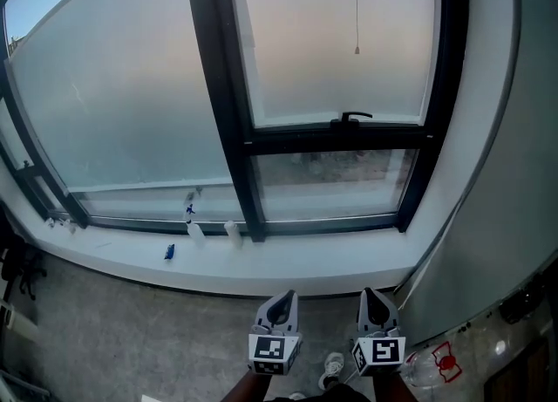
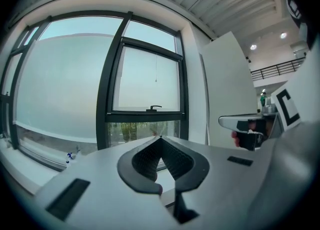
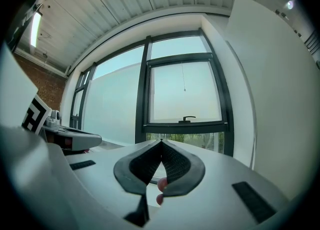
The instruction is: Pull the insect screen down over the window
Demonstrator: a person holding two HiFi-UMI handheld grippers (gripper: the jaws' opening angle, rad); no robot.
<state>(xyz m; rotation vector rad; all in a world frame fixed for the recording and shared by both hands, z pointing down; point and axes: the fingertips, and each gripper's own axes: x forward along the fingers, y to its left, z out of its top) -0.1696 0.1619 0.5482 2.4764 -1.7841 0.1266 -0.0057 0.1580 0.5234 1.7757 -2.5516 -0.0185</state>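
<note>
Starting from the insect screen itself, we cannot see it drawn anywhere over the window [image 1: 344,51]. We judge it sits rolled up above the window handle [image 1: 351,117], beyond the top of the head view. What does show is a thin pull cord [image 1: 356,8] that hangs straight down in front of the glass, directly above the handle, ending in a small weight well short of it. We take this cord to be the screen's.

The task looks to be at its very start, with nothing reached for yet. The left gripper [image 1: 281,303] and right gripper [image 1: 375,297] sit side by side far below the handle, close to the body. Both have their ridged dark pads pressed together on nothing.

The next move, as we judge it, is to raise one gripper to the cord's lower end and part its jaws. It must then close on a very slender, free-swinging line, so the aim has to be fine, and the pull should run straight down towards the handle.

The handle is a small black lever on a matt black metal frame [image 1: 218,86]. The glass above it looks hazy and pale, while the lower pane [image 1: 331,184] beneath it shows greenery. Lower again runs a smooth white sill [image 1: 288,261], and then a speckled grey floor [image 1: 131,330].
</note>
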